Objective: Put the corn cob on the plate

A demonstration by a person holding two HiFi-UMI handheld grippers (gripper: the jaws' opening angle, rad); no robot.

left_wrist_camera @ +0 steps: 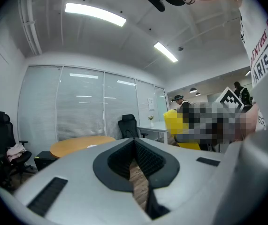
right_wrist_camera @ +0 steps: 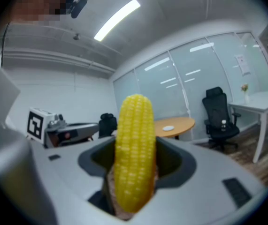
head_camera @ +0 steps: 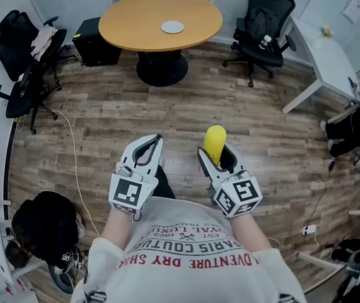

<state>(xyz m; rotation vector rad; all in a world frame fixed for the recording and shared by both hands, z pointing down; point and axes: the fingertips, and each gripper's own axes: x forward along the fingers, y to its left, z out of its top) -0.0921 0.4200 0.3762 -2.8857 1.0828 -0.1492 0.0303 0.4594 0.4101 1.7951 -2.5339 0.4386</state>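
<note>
A yellow corn cob stands upright between the jaws of my right gripper, which is shut on it. In the right gripper view the corn cob fills the middle of the frame and hides the gap between the jaws. My left gripper is held beside it at chest height, shut with nothing in it; its pads meet in the left gripper view. A small white plate lies on the round wooden table far ahead, also visible as the plate in the right gripper view.
Black office chairs stand at the left and behind the table at the right. A white desk runs along the right side. A black box sits on the floor by the table. Wood floor lies between me and the table.
</note>
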